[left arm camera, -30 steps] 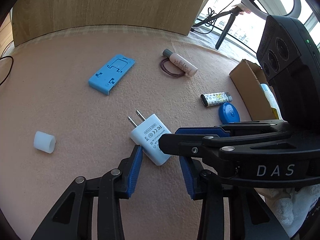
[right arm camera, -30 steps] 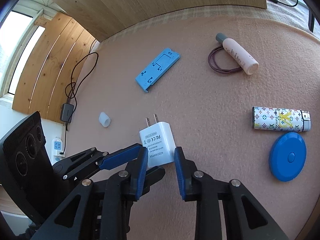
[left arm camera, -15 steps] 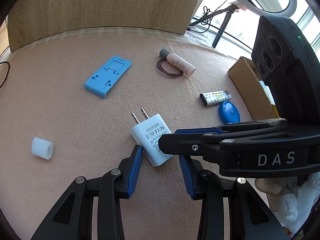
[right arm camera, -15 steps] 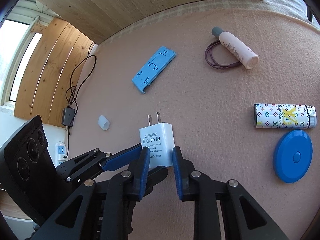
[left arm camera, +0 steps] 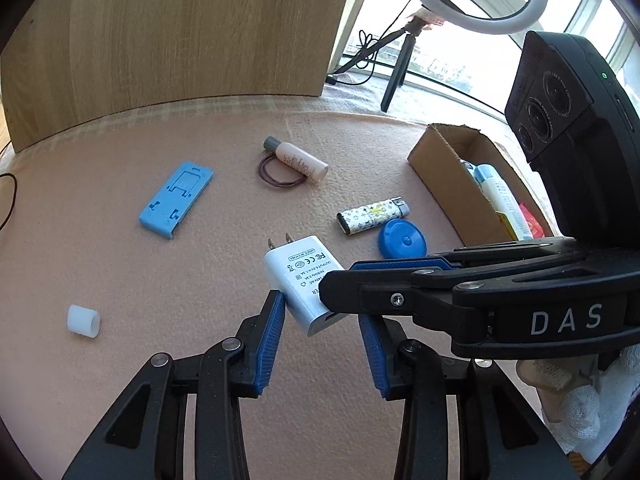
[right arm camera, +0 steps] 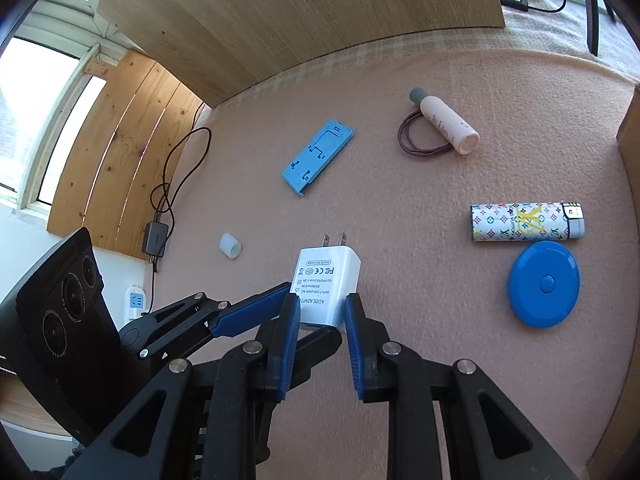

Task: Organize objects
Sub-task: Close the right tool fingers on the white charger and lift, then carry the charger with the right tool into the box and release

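Lighter (right arm camera: 527, 222) and blue disc (right arm camera: 544, 284) lie before the box (left arm camera: 452, 184), apparently passable above.

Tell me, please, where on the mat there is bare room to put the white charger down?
Bare mat lies between the blue holder and the white cap, and left of the lighter. It is crowded by the blue disc and the cardboard box.

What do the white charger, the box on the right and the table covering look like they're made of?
White charger: glossy hard plastic, going by its sheen and printed markings. Box: plain brown cardboard with raw torn edges. Table covering: pinkish felt-like fabric, matte and fuzzy.
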A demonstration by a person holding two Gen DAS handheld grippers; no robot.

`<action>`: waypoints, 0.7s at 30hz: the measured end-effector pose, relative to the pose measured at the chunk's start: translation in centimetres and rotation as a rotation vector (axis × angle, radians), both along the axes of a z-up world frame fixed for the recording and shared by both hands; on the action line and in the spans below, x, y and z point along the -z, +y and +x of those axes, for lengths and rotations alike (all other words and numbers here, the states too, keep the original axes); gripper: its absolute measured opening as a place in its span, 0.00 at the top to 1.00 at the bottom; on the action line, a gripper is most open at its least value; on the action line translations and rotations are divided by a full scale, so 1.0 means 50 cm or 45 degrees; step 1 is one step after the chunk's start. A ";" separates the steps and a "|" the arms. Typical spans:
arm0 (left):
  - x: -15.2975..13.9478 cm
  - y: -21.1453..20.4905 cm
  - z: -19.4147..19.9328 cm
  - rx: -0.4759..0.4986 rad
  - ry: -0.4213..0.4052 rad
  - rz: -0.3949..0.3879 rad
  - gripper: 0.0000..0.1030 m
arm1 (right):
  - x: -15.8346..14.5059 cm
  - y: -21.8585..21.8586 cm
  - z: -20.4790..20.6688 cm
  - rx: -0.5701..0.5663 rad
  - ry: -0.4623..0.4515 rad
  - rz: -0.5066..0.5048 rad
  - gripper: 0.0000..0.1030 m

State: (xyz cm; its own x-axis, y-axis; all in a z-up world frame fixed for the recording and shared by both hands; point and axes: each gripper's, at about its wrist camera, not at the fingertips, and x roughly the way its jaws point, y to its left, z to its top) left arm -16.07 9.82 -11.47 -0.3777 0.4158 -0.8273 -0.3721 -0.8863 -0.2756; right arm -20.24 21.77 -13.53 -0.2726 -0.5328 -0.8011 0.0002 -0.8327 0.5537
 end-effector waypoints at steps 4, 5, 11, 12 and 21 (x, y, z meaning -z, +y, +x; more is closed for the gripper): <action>-0.035 0.069 0.003 0.067 0.046 0.012 0.60 | -0.037 0.053 0.028 0.053 0.048 0.009 0.79; -0.043 0.089 0.005 0.086 0.056 0.017 0.60 | -0.047 0.069 0.037 0.071 0.059 0.013 0.79; -0.085 0.226 0.028 0.224 0.109 0.056 0.60 | -0.101 0.186 0.104 0.197 0.114 0.054 0.79; -0.092 0.252 0.033 0.248 0.116 0.063 0.60 | -0.109 0.204 0.116 0.220 0.124 0.064 0.79; -0.121 0.477 0.028 0.396 0.147 0.116 0.60 | -0.159 0.398 0.210 0.445 0.181 0.108 0.79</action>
State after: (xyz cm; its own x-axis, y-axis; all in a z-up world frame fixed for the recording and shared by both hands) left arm -14.67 33.65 -5.40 -0.3100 0.5959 -0.7408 -0.6538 -0.6993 -0.2889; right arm -9.75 41.68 -5.58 -0.5373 -0.3218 -0.7796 -0.2198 -0.8390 0.4977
